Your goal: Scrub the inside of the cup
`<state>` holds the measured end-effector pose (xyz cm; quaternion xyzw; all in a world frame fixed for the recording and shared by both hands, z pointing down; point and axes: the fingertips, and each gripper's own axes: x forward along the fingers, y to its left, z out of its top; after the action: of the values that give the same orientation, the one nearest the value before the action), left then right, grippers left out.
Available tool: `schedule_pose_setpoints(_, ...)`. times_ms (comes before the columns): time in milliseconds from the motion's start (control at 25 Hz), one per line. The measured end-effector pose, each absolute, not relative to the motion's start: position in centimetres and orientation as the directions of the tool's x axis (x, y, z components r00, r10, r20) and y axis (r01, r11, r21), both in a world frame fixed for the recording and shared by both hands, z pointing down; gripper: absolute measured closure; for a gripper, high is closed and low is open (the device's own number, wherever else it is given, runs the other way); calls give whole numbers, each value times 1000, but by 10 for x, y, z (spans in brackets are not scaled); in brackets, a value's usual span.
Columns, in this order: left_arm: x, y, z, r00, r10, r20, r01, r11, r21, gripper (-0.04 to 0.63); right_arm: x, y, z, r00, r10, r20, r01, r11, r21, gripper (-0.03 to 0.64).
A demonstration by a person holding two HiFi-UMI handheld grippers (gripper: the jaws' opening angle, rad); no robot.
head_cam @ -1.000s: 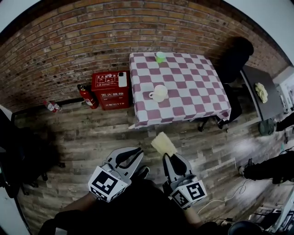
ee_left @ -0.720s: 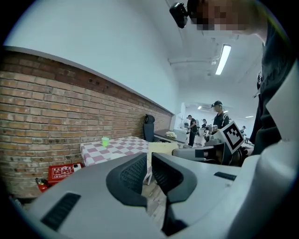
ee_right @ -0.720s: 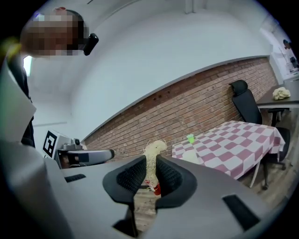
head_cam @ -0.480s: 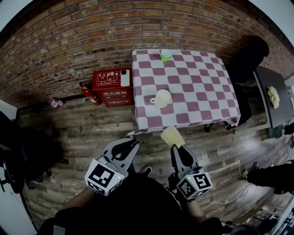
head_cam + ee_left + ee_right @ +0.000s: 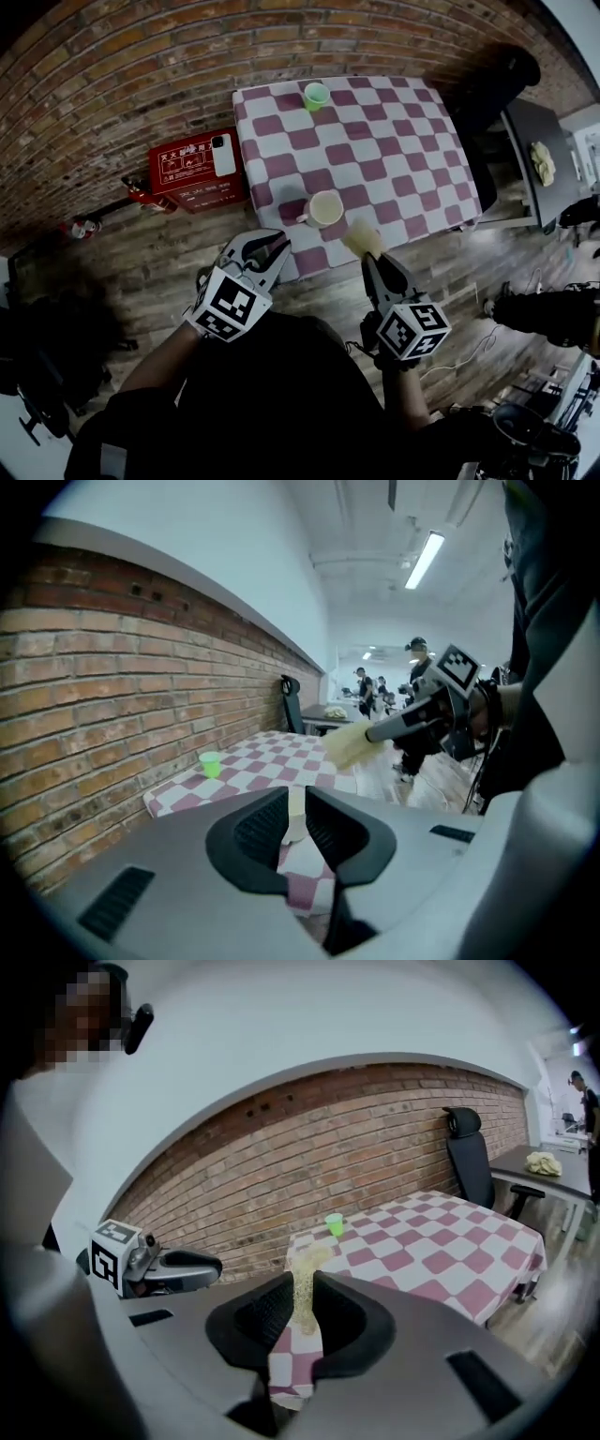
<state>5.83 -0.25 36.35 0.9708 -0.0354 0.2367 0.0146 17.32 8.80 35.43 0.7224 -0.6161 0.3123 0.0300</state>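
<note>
Below the brick wall [image 5: 141, 75], the checkered table [image 5: 375, 141] has slid toward frame centre: the person has walked up. The cup [image 5: 324, 208] stands untouched near its lower edge. The right gripper [image 5: 377, 262] clamps the sponge [image 5: 361, 240] just beside it; the left gripper [image 5: 267, 251] is closed, empty. Scrubbing can likely begin.

The room is bright. A long ceiling lamp [image 5: 427, 559] glows white in the left gripper view. The wooden floor [image 5: 487, 267] looks pale and a bit shiny in the head view. All three pictures bend round at the edges, and their corners go black. The brick wall [image 5: 141, 84] looks curved. Things very close to the gripper cameras look soft and fuzzy
</note>
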Motion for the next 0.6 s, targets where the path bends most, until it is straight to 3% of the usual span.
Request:
schedule_pose_setpoints(240, 73, -27, 433, 820, 93, 565, 51, -995, 89, 455, 178, 47, 386, 9, -777, 629, -913, -262, -311, 545)
schedule_pose_setpoints(440, 89, -39, 469, 790, 122, 600, 23, -985, 169, 452, 192, 19, 417, -17, -719, 695, -929, -245, -276, 546)
schedule_pose_setpoints(600, 104, -40, 486, 756, 118, 644, 27, -989, 149, 453, 197, 4, 444, -64, -629, 775, -970, -142, -196, 546)
